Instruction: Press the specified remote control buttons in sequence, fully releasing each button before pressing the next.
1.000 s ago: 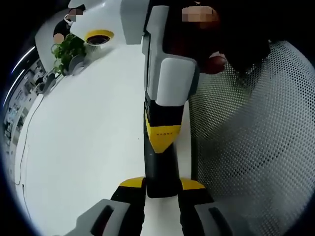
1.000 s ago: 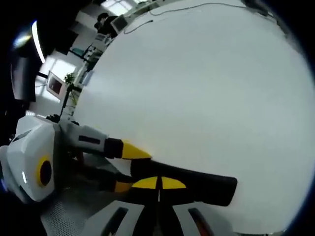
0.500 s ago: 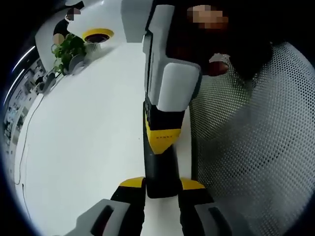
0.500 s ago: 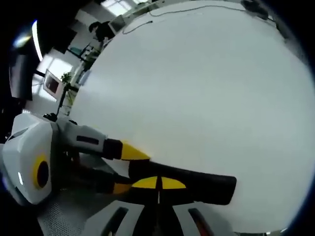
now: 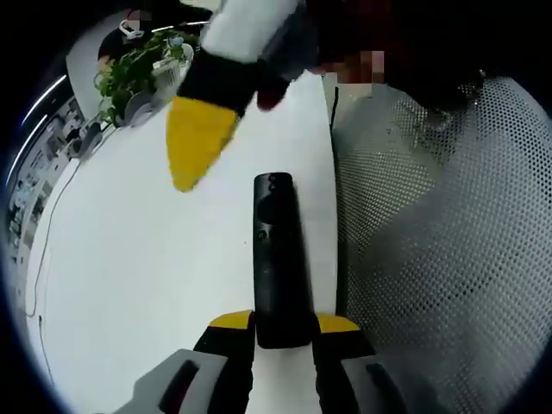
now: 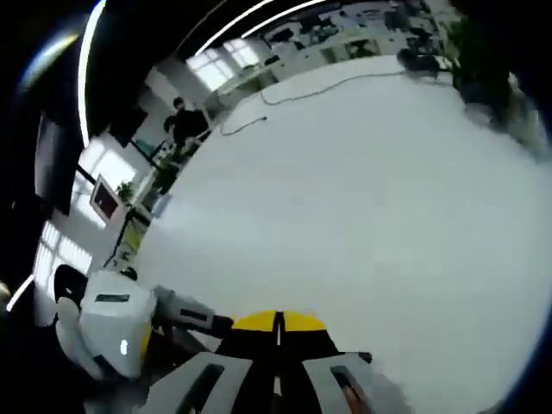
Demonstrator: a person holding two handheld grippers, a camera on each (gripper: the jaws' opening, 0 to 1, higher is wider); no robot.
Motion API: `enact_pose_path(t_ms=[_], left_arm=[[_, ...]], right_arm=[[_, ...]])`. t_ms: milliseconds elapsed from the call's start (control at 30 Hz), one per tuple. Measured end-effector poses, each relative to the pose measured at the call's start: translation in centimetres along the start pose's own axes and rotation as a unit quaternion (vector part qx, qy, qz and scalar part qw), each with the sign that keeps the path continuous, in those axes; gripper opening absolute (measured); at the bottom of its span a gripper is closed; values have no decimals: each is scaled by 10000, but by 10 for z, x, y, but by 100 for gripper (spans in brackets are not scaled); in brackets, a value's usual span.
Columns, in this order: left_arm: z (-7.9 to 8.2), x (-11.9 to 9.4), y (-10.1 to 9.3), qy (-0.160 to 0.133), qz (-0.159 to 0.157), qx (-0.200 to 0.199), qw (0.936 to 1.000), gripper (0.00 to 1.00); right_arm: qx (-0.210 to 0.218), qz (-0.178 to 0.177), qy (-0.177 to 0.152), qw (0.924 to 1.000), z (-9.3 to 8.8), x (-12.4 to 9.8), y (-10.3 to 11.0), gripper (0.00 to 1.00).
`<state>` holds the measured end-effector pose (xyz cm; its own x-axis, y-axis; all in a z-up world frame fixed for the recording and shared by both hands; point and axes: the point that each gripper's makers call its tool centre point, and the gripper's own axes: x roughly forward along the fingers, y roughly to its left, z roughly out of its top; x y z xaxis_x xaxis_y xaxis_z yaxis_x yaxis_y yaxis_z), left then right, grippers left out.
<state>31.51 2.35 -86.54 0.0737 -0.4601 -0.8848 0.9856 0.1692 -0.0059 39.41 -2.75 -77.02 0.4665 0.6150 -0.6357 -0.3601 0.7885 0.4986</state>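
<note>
A black remote control (image 5: 276,259) lies lengthwise over the white table (image 5: 147,259), its round button pad at the far end. My left gripper (image 5: 283,326) is shut on the remote's near end, one yellow-tipped jaw on each side. The right gripper (image 5: 197,142) comes in from the top left, its yellow tip closed to a point, lifted off the remote and to the left of its far end. In the right gripper view, my right gripper (image 6: 278,322) is shut with nothing between its tips, and the left gripper's white body (image 6: 112,332) sits at the lower left.
A perforated grey chair back (image 5: 431,259) stands close along the remote's right side. Potted plants (image 5: 129,73) stand at the table's far left end. A thin cable (image 6: 302,86) runs across the far side of the table (image 6: 362,198). A person (image 6: 183,129) stands beyond it.
The right gripper has lifted off the remote and swung up and to the left, uncovering the remote's far half. The left gripper and remote have stayed in place.
</note>
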Motion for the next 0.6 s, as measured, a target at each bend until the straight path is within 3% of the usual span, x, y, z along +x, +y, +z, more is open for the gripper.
enact_pose_path(t_ms=[133, 267, 400, 500, 600], left_arm=[[1, 1, 1, 10, 43, -118, 9999, 26], [2, 1, 2, 24, 74, -185, 9998, 26], [4, 2, 2, 50, 104, -231, 9997, 26], [5, 2, 3, 48, 133, -289, 9995, 26], [6, 3, 3, 55, 153, -303, 9994, 27]], right_arm=[[-253, -282, -540, 9978, 21, -27, -12, 3], [-656, -678, -1299, 9870, 48, -66, -16, 18], [-760, -766, -1342, 9851, 50, -93, -16, 25], [-930, -954, -1596, 9782, 49, -114, -18, 30], [-1052, -1235, -1652, 9728, 40, -132, -23, 39]])
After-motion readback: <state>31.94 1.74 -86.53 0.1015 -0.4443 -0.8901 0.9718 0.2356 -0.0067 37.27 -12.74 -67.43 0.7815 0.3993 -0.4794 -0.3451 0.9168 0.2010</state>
